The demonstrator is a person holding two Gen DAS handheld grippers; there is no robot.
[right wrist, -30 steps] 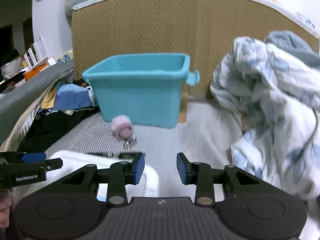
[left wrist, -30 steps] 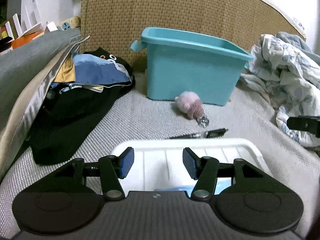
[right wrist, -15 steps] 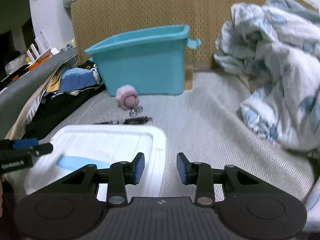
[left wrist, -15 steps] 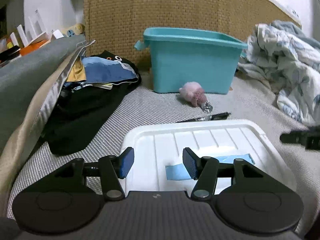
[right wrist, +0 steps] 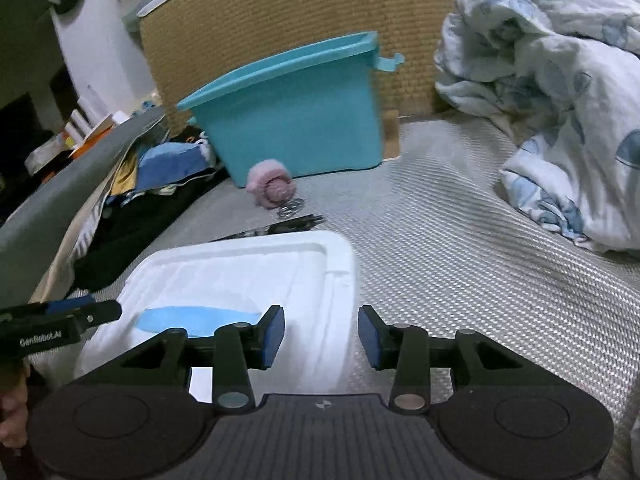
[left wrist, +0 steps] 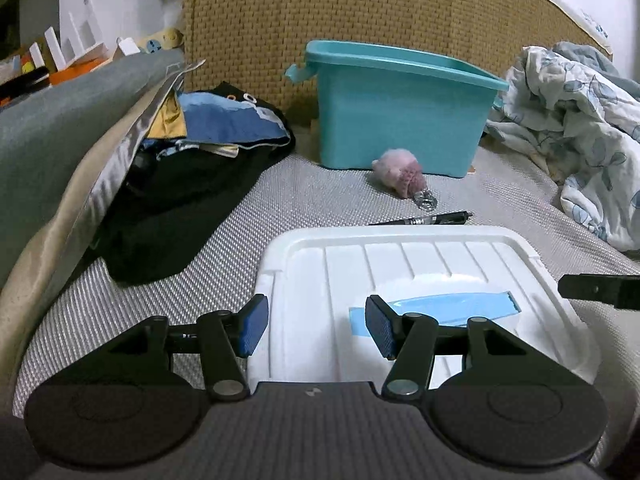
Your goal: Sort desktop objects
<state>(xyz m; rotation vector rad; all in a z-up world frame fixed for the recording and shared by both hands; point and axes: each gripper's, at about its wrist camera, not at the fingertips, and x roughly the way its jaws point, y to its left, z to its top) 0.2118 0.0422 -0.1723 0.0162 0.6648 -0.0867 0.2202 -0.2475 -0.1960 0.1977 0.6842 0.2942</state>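
Our left hand-held gripper (left wrist: 316, 330) and right hand-held gripper (right wrist: 321, 336) both hover with jaws apart, holding nothing, over the near edge of a white lid (left wrist: 400, 264). Beyond it lie a black pen (left wrist: 424, 220) and a pink plush keychain (left wrist: 400, 174), just before the teal bin (left wrist: 400, 120) on the bed (right wrist: 460, 248).

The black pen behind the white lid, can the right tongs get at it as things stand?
Probably yes. The pen lies bare on the woven mat just past the white lid, nothing lying on it. The right tongs are open and empty; they would need to reach over the lid's far corner.
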